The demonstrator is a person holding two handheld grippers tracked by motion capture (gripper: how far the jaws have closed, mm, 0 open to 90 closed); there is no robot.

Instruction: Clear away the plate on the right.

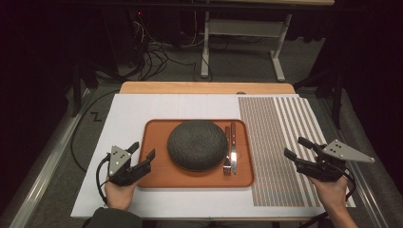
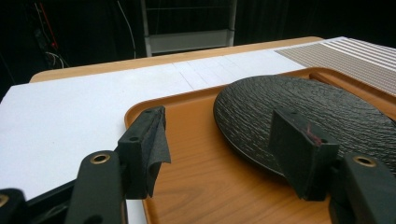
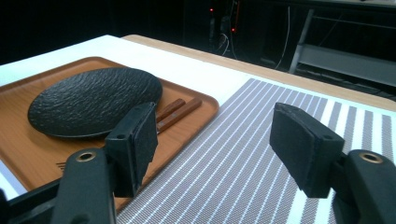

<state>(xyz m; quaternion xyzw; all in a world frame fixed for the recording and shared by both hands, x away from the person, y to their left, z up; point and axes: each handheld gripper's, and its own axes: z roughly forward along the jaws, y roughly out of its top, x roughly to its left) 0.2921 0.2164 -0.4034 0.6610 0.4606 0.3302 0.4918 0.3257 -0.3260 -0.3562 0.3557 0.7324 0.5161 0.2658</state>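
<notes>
A person is sitting at a table holding a two-jaw claw in each hand. The left gripper [image 1: 143, 151] is hovering over the near left corner of an orange-brown wooden tray [image 1: 154, 142], its jaws spread wide and released, gripping nothing. In the left gripper view, the tray's corner is lying between and just ahead of those jaws, and a dark, rough-textured round plate [image 2: 317, 112] is resting on the tray ahead and to the right, partly behind the right jaw. The right gripper [image 1: 295, 147] is hanging over a grey-and-white striped placemat [image 1: 280, 142], well apart from the tray, its jaws also wide and released around nothing. In the right gripper view, the plate is lying ahead and to the left of that claw. A fork [image 1: 227, 156] and a knife [image 1: 233, 145] with brown wooden handles are lying side by side on the tray, just beside the plate, on the side nearer the right gripper. The tray and placemat are both sitting on a white board [image 1: 123, 114] covering the tabletop.
</notes>
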